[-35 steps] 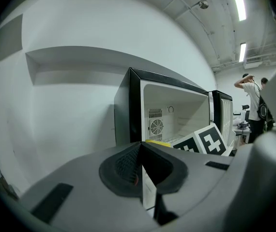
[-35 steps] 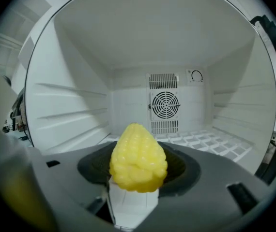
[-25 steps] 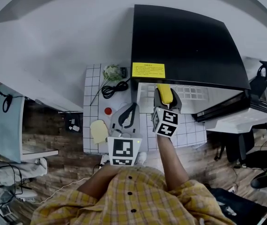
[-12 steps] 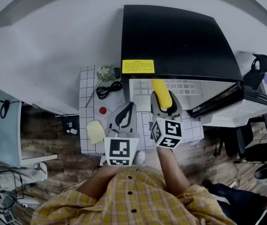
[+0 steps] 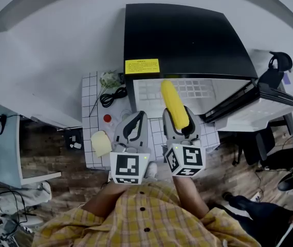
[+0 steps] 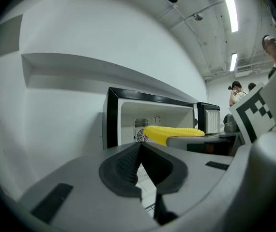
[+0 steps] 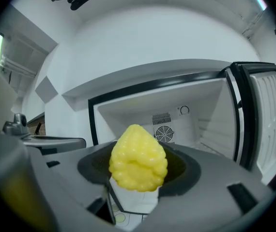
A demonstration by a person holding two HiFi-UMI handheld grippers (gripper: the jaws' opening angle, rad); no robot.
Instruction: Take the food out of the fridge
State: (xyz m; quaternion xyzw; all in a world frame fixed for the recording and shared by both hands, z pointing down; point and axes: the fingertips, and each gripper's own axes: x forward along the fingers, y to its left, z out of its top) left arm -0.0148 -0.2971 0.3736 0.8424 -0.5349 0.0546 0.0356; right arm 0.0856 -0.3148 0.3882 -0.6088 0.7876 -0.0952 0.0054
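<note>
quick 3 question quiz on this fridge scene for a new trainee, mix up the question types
1. True or false: the fridge has its door open.
2. Fill in: the left gripper has its jaws ____, with nothing between them.
3. What does the right gripper hold? A) a bottle B) a corn cob C) a black cable

Key: 1 true; 2 shut; 3 B
</note>
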